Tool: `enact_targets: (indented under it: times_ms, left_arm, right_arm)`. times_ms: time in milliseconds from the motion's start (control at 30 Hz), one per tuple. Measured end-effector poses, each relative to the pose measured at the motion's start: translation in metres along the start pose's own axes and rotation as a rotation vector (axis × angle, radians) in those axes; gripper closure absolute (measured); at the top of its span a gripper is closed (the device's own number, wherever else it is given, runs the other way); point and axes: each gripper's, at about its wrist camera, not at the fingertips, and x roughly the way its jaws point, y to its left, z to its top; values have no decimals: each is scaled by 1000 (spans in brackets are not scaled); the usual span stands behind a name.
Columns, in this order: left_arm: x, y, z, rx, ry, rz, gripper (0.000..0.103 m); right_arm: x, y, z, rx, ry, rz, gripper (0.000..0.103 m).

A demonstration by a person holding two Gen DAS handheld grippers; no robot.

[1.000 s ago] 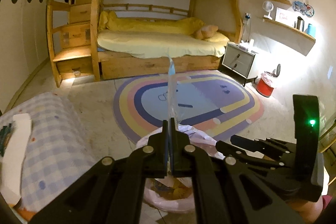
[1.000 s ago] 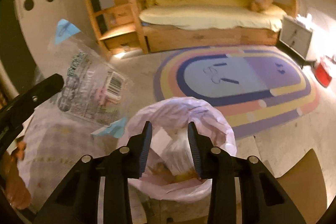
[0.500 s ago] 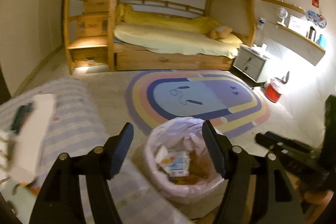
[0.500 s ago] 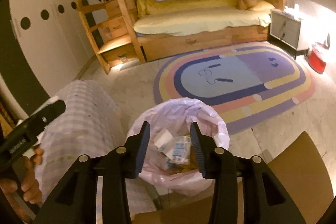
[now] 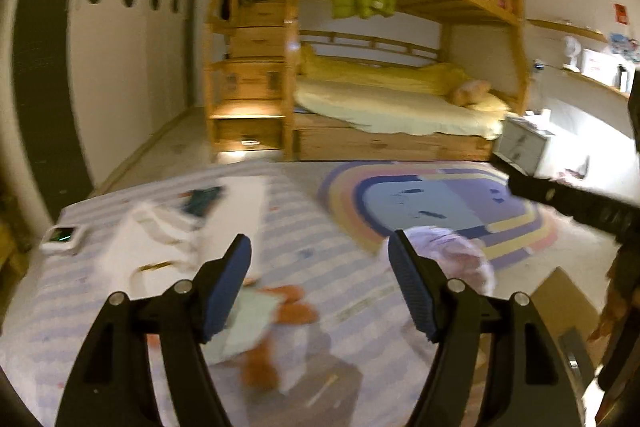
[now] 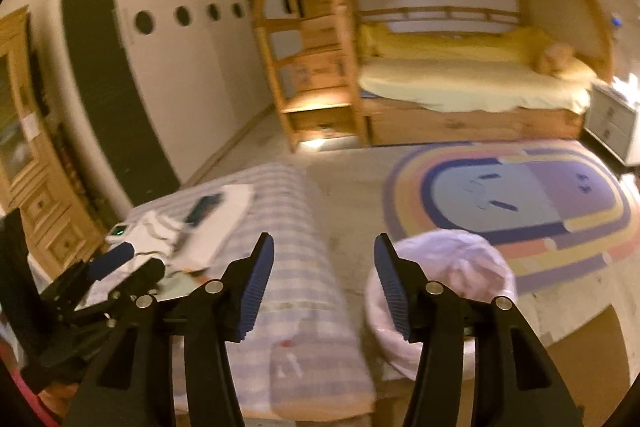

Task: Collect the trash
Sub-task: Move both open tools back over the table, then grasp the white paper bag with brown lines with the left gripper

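My left gripper is open and empty above a checked tablecloth. Just below its fingers lies blurred trash: a pale wrapper with orange pieces. White crumpled paper and a long white packet lie further left. The bin with a pink bag stands past the table's right edge. My right gripper is open and empty, between the table and the bin. The left gripper shows at the left of the right wrist view.
A small white device with a green light sits at the table's left edge. A brown cardboard piece lies right of the bin. A rainbow rug, bunk bed and white nightstand lie beyond.
My left gripper opened and dropped the clear wrapper into the bin, then swung left over the table. My right gripper opened wider and turned left too.
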Motion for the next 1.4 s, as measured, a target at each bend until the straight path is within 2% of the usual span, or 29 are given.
enact_targets:
  times_ms: [100,267,400,567,667,800,1100,1267,1400]
  left_arm:
    - [-12,35,-7,-40,16,69,34]
    - [-32,88,-17,-124,14,169,34]
    - [-39,123,-29,-170,48,261,33]
    - [-36,154,-42,-223,106,313,33]
    - [-31,162,-46,-232,128,315,33]
    - [-22,159,-44,-230,146,279,33]
    - [6,127,-36,-185,186,214,36]
    - [21,123,-31,-197,208,205,47]
    - [38,123,-28,-203,247,199,56]
  right_arm:
    - [12,31,3,-35,13,40,45]
    - [43,80,6,-88,31,119,45]
    - [69,102,3,-134,51,142,45]
    - [93,117,-12,-180,80,169,45]
    - [99,120,-16,-199,98,150,45]
    - [104,118,-16,-193,119,136,45]
    - [103,104,-19,-184,135,90,46]
    - [107,102,-20,-188,160,98,67]
    - [107,104,-21,-201,159,102,69]
